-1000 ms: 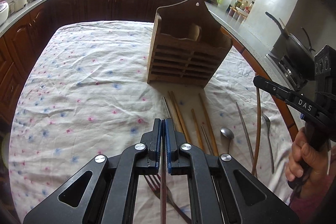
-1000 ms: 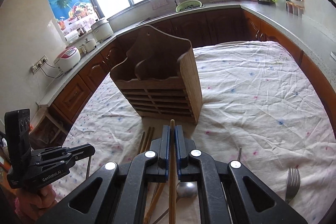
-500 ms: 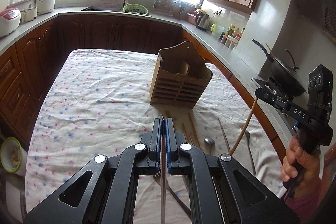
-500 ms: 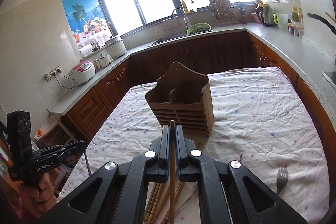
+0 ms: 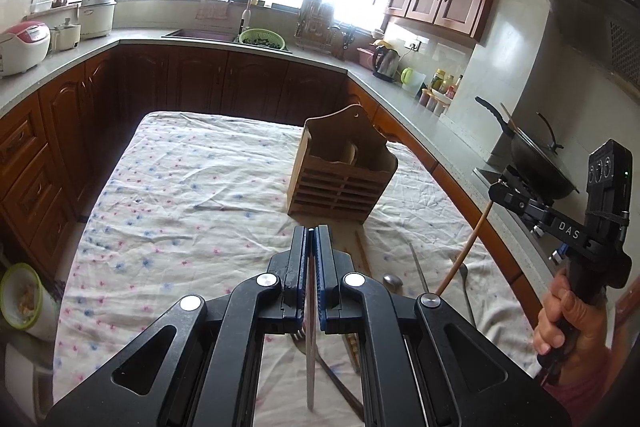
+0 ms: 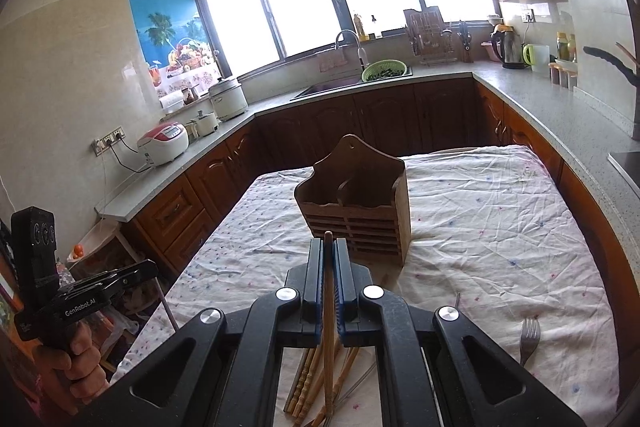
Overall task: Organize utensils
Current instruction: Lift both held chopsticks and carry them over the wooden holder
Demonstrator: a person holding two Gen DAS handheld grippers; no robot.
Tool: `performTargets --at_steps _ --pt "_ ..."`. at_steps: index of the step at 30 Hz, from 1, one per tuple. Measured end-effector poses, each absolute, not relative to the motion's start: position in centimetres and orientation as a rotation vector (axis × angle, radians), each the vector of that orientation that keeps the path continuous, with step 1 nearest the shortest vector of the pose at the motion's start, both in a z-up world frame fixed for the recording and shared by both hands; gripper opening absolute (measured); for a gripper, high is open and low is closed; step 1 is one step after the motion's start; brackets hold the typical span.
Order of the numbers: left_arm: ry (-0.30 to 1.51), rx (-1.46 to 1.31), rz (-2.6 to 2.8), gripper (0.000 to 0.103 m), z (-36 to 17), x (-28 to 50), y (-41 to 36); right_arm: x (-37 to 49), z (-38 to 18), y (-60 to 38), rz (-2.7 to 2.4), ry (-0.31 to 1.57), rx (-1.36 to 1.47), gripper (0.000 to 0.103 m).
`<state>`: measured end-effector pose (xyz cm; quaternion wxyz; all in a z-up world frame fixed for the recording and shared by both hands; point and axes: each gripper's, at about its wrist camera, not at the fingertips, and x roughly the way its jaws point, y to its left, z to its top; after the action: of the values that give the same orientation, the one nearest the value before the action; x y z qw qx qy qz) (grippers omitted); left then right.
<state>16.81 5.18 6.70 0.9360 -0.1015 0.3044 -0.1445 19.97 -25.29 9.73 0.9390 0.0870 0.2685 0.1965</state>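
A wooden utensil holder stands upright on the flowered tablecloth, its compartments showing nothing inside. My left gripper is shut on a thin metal chopstick, which hangs down below the jaws above the table. My right gripper is shut on a wooden chopstick, whose tip pokes out past the fingers. Both grippers hover short of the holder. In the left wrist view the wooden chopstick slants down from the right gripper.
More wooden chopsticks, a spoon and a fork lie on the cloth in front of the holder. Counters with dark cabinets run around the table, with a wok on the stove at right and a sink at the back.
Both grippers have risen and drawn back from the holder, each carrying its chopstick up off the table. The holder looks smaller and farther away.
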Motion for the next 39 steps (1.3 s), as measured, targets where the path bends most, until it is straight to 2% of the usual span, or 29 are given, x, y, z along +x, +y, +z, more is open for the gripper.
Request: performTargets --at_steps 20,39 --pt "0.41 -0.239 -0.288 0.003 13.2 19.3 5.5 21.4 13.5 -26.6 0.334 0.387 0.211 0.004" --pt "0.196 -0.261 -0.253 0.003 18.4 29.5 3.1 29.4 18.2 -28.0 0.235 0.173 0.276 0.004"
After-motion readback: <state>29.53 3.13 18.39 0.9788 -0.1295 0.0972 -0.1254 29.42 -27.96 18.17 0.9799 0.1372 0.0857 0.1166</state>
